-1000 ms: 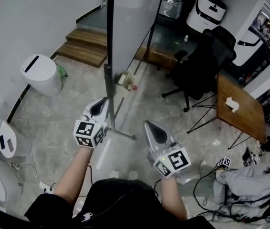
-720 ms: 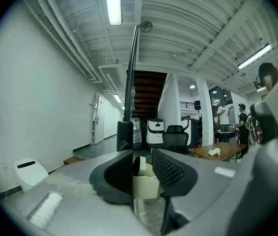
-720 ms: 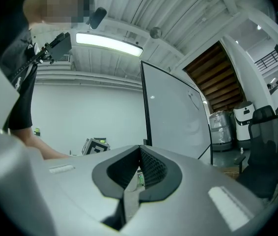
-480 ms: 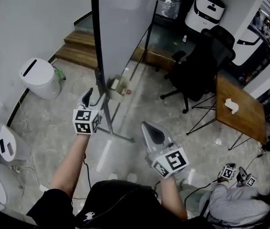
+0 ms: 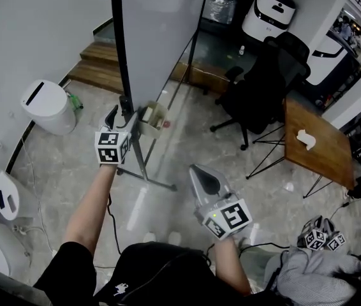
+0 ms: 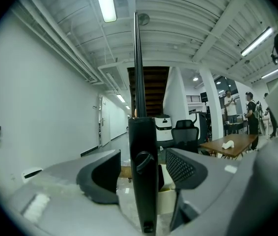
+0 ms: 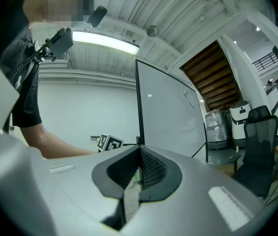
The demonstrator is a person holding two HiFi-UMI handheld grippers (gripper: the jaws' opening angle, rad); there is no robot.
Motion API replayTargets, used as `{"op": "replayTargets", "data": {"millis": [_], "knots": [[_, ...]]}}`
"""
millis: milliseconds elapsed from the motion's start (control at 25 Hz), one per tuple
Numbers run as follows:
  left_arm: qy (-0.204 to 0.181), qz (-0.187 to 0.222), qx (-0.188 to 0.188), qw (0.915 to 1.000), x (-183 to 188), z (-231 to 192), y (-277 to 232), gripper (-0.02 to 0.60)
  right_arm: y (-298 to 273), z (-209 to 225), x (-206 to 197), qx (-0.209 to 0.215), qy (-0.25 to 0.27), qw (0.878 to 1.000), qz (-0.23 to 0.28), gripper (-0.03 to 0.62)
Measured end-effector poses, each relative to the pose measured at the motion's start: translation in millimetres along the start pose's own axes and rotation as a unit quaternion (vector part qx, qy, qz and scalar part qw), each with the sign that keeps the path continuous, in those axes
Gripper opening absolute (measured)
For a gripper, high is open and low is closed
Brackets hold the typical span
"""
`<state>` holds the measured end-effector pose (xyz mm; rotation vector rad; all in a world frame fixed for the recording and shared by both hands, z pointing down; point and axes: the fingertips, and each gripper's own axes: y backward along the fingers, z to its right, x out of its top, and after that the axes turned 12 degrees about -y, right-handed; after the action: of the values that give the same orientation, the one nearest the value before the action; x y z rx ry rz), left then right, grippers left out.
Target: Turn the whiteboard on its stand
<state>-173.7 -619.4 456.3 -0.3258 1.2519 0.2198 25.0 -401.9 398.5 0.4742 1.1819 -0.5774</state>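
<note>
The whiteboard (image 5: pixel 158 30) stands upright on its black stand, and the right gripper view shows it as a grey panel (image 7: pixel 171 117). Its black side post (image 5: pixel 118 50) runs down between the jaws of my left gripper (image 5: pixel 120 116). In the left gripper view the post (image 6: pixel 143 181) sits in the middle of the left gripper (image 6: pixel 144 168) with a gap on each side. These jaws have just been opening and stand open. My right gripper (image 5: pixel 205 178) hangs lower and to the right, away from the board. Seen from its own camera, the right gripper (image 7: pixel 138 173) is shut with nothing in it.
A small box (image 5: pixel 155 116) hangs on the stand beside the post. A white bin (image 5: pixel 45 106) stands at the left, wooden steps (image 5: pixel 101 65) behind. A black office chair (image 5: pixel 263 88) and a wooden table (image 5: pixel 314 145) are at the right. A person (image 5: pixel 321 273) crouches at bottom right.
The left gripper, shut on the post a second ago, has opened and moved up and left. The board's near edge has swung left with it. The right gripper has barely moved.
</note>
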Motion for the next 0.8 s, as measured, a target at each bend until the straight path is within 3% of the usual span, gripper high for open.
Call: {"op": "replayTargets", "data": {"millis": [800], "knots": [[0.021,-0.004,0.004,0.9998,-2,-1,-21,0.196,32,2,-12,-0.037,0.006,0.999,0.001,0.008]]}}
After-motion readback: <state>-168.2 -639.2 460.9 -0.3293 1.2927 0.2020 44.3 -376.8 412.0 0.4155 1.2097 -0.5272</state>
